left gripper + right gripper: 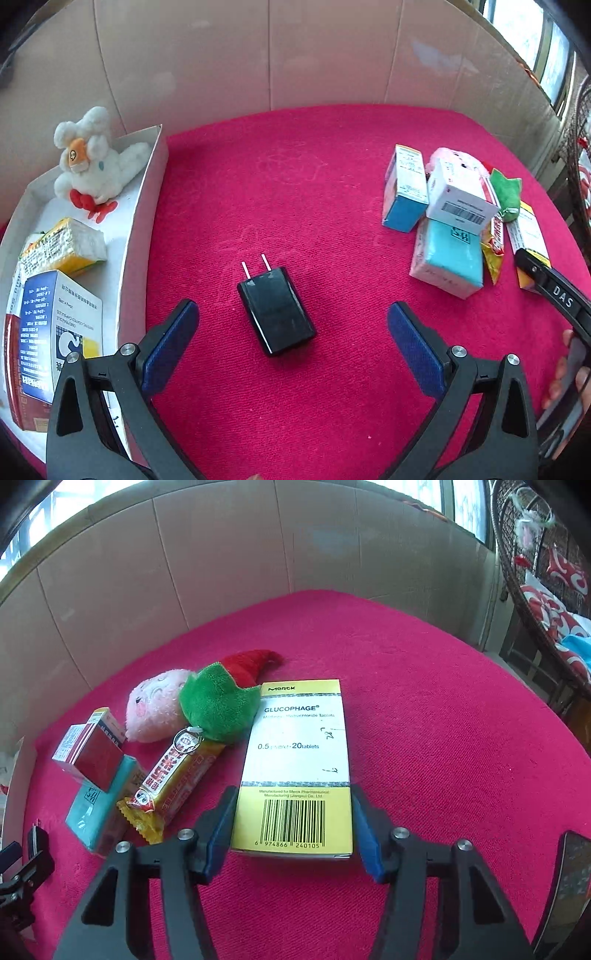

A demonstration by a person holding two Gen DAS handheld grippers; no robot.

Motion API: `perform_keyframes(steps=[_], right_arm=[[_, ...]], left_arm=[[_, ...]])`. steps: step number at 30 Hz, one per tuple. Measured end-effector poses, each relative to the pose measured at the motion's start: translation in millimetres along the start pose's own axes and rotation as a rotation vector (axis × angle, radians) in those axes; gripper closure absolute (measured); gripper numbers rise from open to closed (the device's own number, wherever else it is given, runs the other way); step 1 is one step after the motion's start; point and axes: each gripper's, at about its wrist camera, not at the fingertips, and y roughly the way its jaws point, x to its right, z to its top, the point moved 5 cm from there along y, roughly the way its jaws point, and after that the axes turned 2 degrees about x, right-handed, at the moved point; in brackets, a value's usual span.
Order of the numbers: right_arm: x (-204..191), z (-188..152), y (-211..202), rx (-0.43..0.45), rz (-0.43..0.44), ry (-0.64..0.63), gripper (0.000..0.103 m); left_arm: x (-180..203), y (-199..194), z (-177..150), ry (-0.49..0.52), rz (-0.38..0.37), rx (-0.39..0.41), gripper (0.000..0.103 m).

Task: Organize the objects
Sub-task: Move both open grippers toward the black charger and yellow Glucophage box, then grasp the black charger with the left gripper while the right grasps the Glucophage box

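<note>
Centrally, a flat yellow-and-white Glucophage tablet carton (pixel 295 764) lies on the crimson terry cloth (pixel 424 701), its barcode end between the right gripper's (pixel 291 834) blue pads, which flank its edges; contact is unclear. Beside it, the left gripper (pixel 291 332) stands spread above a black two-pin plug adapter (pixel 275 310), with the white cardboard tray (pixel 142 236) at its left.

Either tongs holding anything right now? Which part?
Right tongs clamp the Glucophage box across its long sides at the barcode end. Left tongs are open around the black charger, holding nothing.
</note>
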Motion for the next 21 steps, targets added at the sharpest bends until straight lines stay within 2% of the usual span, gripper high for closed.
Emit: perform_keyframes(steps=[2, 8, 10, 12, 13, 14, 15, 21], right_arm=[[9.8, 2.7, 4.8, 0.001, 0.008, 0.004, 0.044], [9.7, 1.5, 3.3, 0.008, 0.043, 0.035, 0.044], [10.1, 1.4, 3.0, 0.011, 0.056, 0.046, 0.044], [13.1, 1.7, 1.9, 0.012, 0.061, 0.05, 0.044], [12.7, 1.5, 1.8, 0.012, 0.061, 0.05, 0.044], [12.1, 1.4, 1.6, 0.012, 0.061, 0.05, 0.044], [12.9, 1.4, 1.8, 0.012, 0.062, 0.051, 0.044], [16.9, 2.2, 0.4, 0.014, 0.069, 0.057, 0.044]], left_arm=[[-6.2, 3.6, -2.8, -0.011, 0.005, -0.006, 0.006], [-13.5, 1.9, -9.7, 0.09, 0.076, 0.041, 0.01], [-12.8, 1.5, -11.0, 0.106, 0.074, 0.05, 0.015], [-12.5, -2.1, -12.5, 0.092, 0.049, 0.046, 0.032], [-12.0, -4.7, -13.4, 0.099, 0.066, 0.053, 0.038], [-9.8, -7.1, -15.2, 0.114, 0.06, 0.058, 0.055], [-5.2, -7.7, -14.4, 0.12, 0.051, 0.055, 0.062], [-4.3, -12.0, -18.4, 0.121, 0.028, 0.071, 0.067]])
